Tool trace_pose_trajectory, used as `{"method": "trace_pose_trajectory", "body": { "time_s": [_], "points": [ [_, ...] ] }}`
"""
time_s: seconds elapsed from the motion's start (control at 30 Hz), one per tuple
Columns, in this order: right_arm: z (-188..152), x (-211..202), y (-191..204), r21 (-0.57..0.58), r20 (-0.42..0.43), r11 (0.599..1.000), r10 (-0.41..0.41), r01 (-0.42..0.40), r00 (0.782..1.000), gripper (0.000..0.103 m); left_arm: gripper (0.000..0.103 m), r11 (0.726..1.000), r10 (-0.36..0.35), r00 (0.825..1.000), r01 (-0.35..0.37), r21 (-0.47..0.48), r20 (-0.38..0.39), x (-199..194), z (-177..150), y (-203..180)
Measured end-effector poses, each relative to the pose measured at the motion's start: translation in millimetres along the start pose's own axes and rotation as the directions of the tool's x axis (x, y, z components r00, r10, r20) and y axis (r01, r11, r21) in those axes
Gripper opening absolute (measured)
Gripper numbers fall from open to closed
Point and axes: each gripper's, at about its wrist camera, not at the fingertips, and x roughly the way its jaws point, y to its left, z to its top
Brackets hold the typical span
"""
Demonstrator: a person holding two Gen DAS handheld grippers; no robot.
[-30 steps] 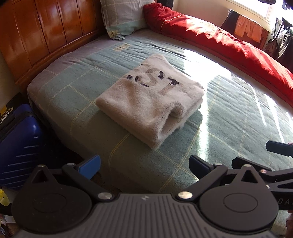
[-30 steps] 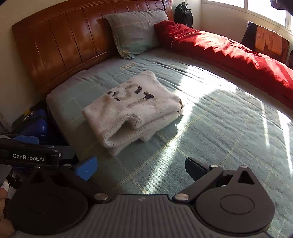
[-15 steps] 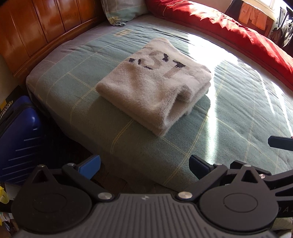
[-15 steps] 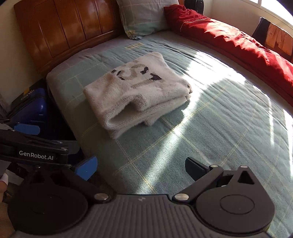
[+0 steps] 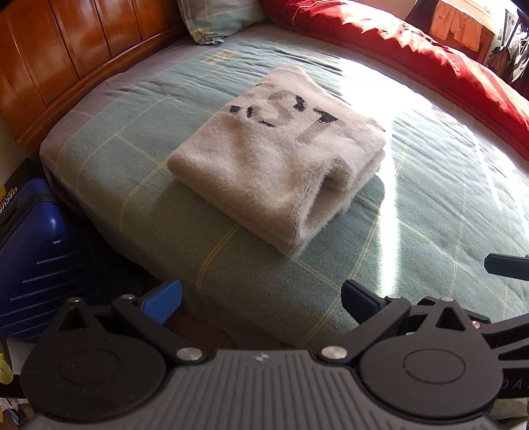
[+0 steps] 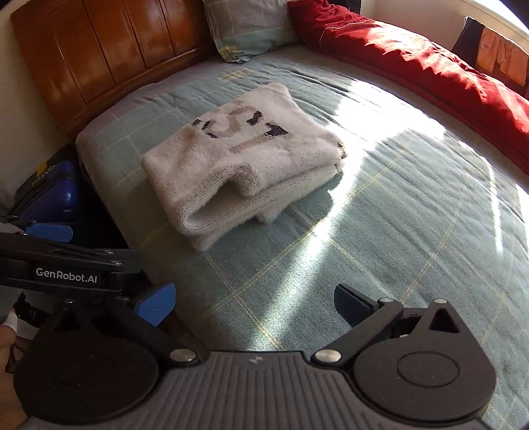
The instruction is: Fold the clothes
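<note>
a bed with a pale green checked sheet fills both views, sunlight striping its far half; a wooden headboard runs along the upper left, a long red quilt lies bunched along the far edge, and a checked pillow rests against the headboard beside it; a blue suitcase stands on the floor against the bed's near corner; orange garments hang in the far right background; the folded cream sweater, with dark lettering on top, lies near the bed's near corner, a sleeve cuff tucked along its near side, nothing lying between it and the cameras; it sits well ahead of both tools, touching neither; the left gripper hovers over the bed's edge, its blue-padded fingers spread wide with nothing between them; the right gripper hovers just beside it at a similar height, fingers likewise spread and empty, pointing across the bed toward the sweater.
</note>
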Motion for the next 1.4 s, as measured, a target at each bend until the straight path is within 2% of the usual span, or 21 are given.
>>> {"method": "trace_pose_trajectory", "body": {
  "time_s": [1.4],
  "points": [
    [4.1, -6.1, 10.3, 0.002, 0.031, 1.000, 0.003, -0.003, 1.000, 0.103, 0.102, 1.000, 0.022, 1.000, -0.022, -0.012, 0.021, -11.6, -8.4, 6.6]
  ]
}}
